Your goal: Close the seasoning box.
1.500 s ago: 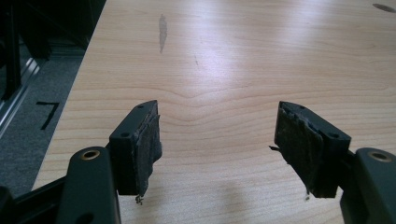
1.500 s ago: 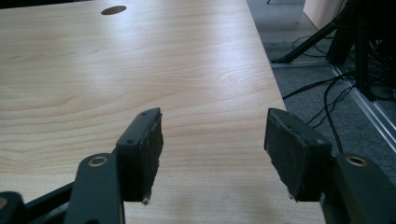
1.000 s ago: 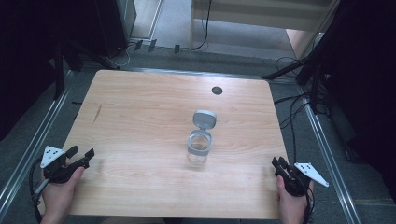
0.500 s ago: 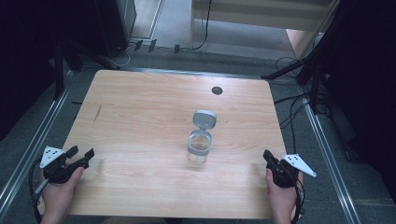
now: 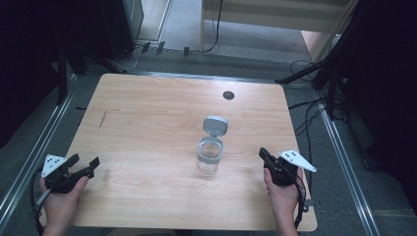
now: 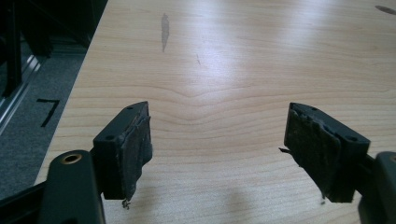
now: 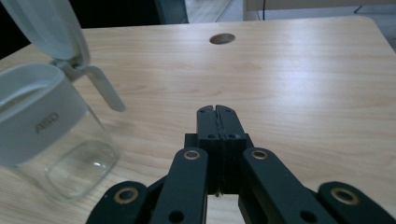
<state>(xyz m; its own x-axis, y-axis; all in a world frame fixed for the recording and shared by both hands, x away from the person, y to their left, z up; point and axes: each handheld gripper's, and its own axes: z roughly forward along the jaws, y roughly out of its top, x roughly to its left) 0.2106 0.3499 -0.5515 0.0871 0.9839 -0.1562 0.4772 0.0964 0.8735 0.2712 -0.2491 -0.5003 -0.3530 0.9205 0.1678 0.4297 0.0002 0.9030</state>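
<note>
Clear glass jar (image 5: 210, 156), grey lid flipped open, stands mid light-wood worktop (image 5: 147, 113); left claw (image 5: 85, 165) spread, right claw (image 5: 264, 154) pressed together.

Light wooden table (image 5: 147, 113), clear glass jar (image 5: 209, 156) standing near centre, lid open

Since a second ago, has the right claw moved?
Yes. The right claw has moved inward over the table edge, toward the glass jar; the jar itself hasn't shifted.
</note>
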